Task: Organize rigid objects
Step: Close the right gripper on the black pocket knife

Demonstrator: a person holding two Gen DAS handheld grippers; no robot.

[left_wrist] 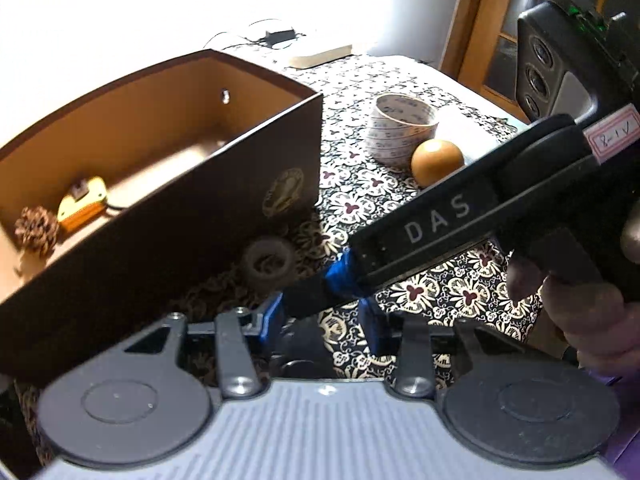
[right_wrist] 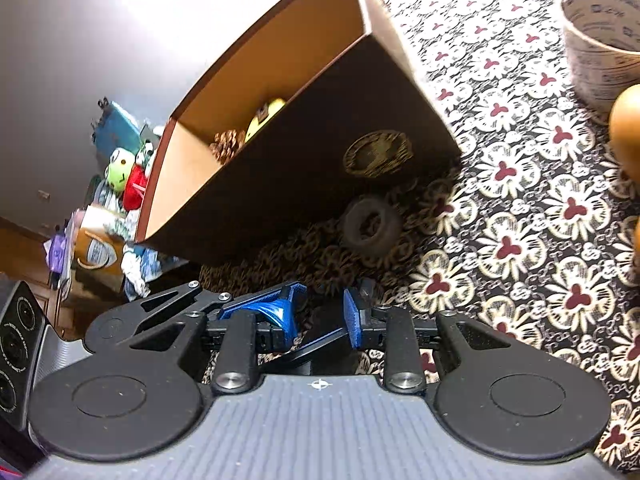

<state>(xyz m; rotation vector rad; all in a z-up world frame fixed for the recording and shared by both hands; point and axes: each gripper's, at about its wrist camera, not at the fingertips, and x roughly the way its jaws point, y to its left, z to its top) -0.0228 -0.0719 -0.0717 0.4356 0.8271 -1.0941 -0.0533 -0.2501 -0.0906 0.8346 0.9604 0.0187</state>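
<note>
A dark brown box (left_wrist: 168, 200) with a tan inside fills the left and centre of the left wrist view, its long axis running from the lower left of the frame up toward the upper centre, open side up. Inside it, at the lower left end, lie a pine cone (left_wrist: 36, 230) and just beside it a yellow block (left_wrist: 82, 204). The box stands on a patterned cloth (left_wrist: 360, 200) with cream flowers. Right before the box's near wall, low in the centre of the frame, a small dark ring (left_wrist: 269, 261) rests on the cloth with its hole tipped toward the camera. In the upper right of centre, a roll of tape (left_wrist: 402, 128) stands on its flat side, hole pointing up, and a wooden ball (left_wrist: 437, 161) sits touching or just beside it, nearer the camera. The left gripper (left_wrist: 326, 320) has its blue pads (left_wrist: 274, 312) apart, with nothing held between them. The right gripper (right_wrist: 320, 314) also has its fingers spread and holds nothing; in the left wrist view its black body crosses diagonally from the right edge down to centre, held by a hand (left_wrist: 592, 312) at the right edge. In the right wrist view the ring lies just ahead of the fingers.
</note>
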